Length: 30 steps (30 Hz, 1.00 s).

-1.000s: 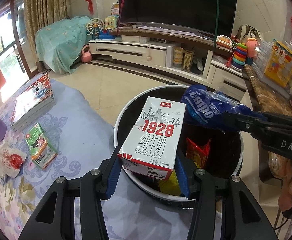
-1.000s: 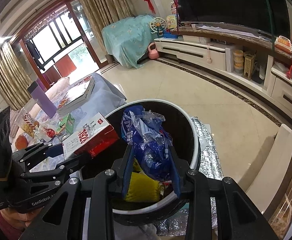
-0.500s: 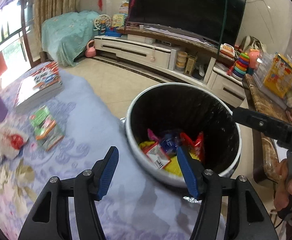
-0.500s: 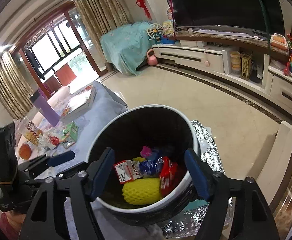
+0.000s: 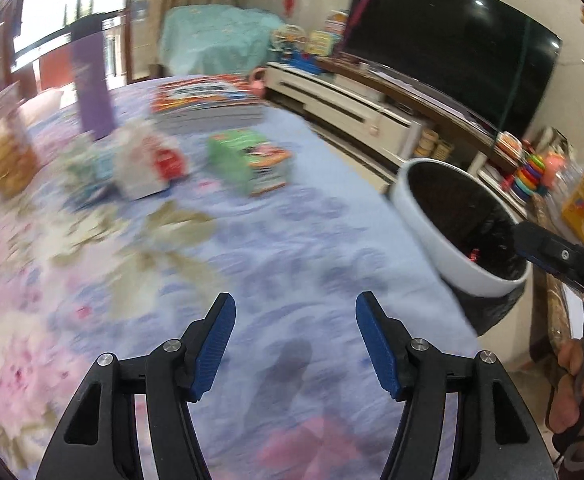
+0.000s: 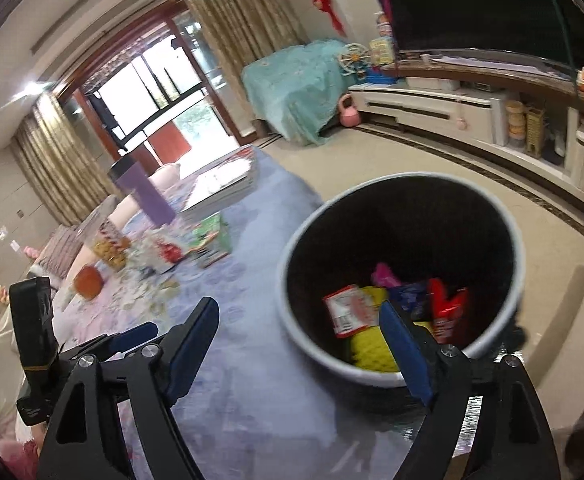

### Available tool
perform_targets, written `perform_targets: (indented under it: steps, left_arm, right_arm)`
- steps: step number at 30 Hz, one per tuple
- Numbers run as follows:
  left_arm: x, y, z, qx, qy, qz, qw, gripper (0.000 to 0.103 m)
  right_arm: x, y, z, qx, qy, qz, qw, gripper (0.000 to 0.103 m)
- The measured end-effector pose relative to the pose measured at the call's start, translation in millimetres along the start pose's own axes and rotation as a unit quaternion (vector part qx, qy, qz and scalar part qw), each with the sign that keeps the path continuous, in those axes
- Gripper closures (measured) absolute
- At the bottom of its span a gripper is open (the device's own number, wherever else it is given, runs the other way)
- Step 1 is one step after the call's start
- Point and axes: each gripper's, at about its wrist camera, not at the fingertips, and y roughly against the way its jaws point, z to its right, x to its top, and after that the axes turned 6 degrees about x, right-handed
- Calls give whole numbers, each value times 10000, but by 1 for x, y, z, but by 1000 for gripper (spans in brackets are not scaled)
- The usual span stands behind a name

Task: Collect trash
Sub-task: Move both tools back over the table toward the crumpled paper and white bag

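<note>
A white bin (image 6: 300, 340) with a black liner stands beside the table; it also shows in the left wrist view (image 5: 432, 224). Inside lie the milk carton (image 6: 348, 310), a blue wrapper (image 6: 410, 294), a red packet (image 6: 448, 312) and a yellow foam net (image 6: 368, 350). My left gripper (image 5: 295, 344) is open and empty over the blue floral tablecloth (image 5: 300, 248). My right gripper (image 6: 298, 348) is open and empty at the bin's near rim. On the table lie a green carton (image 5: 247, 160) and a crumpled white wrapper (image 5: 147, 164).
A purple bottle (image 5: 91, 88), a stack of books (image 5: 207, 100), a snack jar (image 5: 7, 160) and an orange fruit (image 6: 87, 282) sit further back on the table. A TV cabinet (image 6: 452, 108) lines the far wall. Tiled floor lies beyond the bin.
Both grippers let go of their loads: the milk carton and the blue wrapper fell into the bin. The left gripper has since swung left over the table; the right has drawn back a little.
</note>
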Motion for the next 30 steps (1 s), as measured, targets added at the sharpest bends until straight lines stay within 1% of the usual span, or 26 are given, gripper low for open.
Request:
perform_targets:
  steps: [4, 9, 15, 19, 24, 30]
  left_arm:
    - [-8, 15, -31, 187, 291, 45, 9994, 41]
    - [-20, 30, -66, 438, 591, 79, 9973, 40]
    - [-27, 36, -104, 665, 922, 41, 9935, 40]
    - [-26, 38, -122, 752, 1065, 35, 9915, 40]
    - [-20, 28, -137, 828, 1119, 19, 9903, 40]
    - [4, 6, -148, 850, 1076, 46, 9905, 40]
  right_arm:
    - [-7, -16, -29, 162, 268, -81, 9995, 19]
    - [-14, -34, -54, 319, 440, -193, 9983, 19]
    - [-21, -58, -81, 513, 638, -344, 9961, 19]
    - [-22, -74, -94, 598, 735, -442, 9945, 19]
    - [-21, -91, -107, 708, 836, -537, 9925, 20]
    - [-19, -102, -110, 782, 789, -574, 9922, 20]
